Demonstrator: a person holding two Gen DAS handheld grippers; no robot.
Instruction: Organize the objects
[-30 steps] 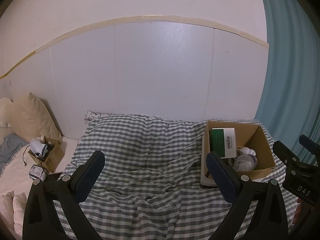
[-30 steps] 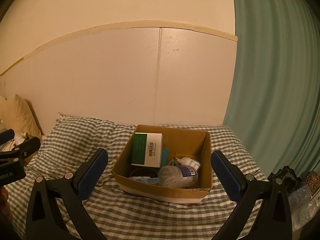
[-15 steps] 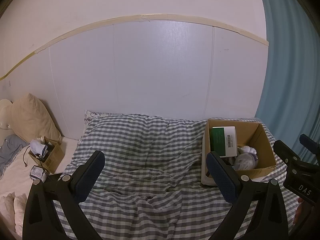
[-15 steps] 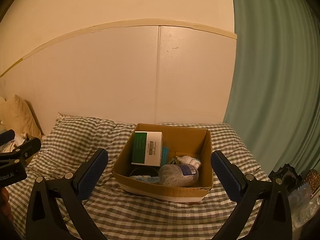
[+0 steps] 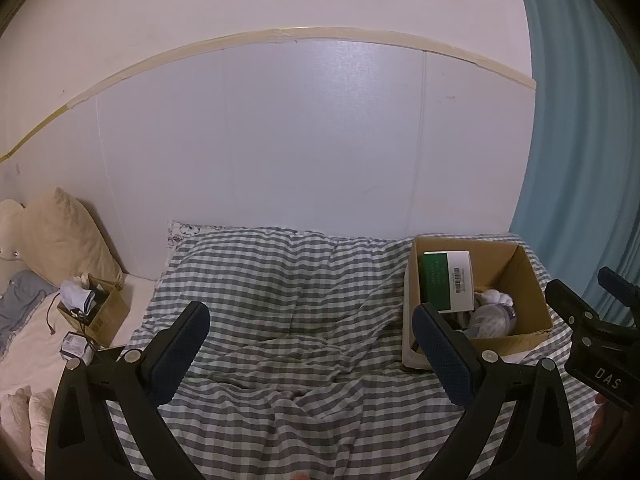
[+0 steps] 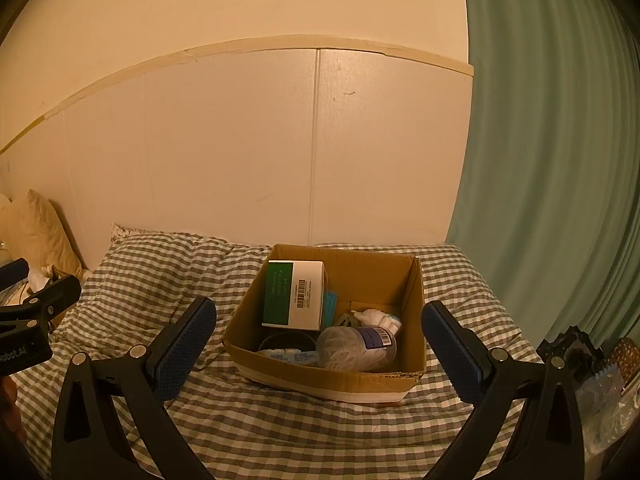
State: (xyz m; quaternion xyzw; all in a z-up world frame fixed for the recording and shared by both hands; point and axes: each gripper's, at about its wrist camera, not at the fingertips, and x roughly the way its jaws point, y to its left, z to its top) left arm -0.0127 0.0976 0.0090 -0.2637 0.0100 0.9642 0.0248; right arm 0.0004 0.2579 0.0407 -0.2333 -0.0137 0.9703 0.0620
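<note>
An open cardboard box point(image 6: 336, 376) is seen on the checked bedcover point(image 6: 160, 272), near the curtain point(image 6: 540, 200); inside it a green-and-white carton point(image 6: 294, 294) is propped against the left wall, with a clear labelled bottle point(image 6: 356, 346) lying on its side beside it at the front. The right gripper point(image 6: 320, 344) is held wide open and empty, short of the box. The left gripper point(image 5: 312, 344) is likewise spread wide with nothing gripped, over bare bedcover, the box being beside its right finger.
</note>
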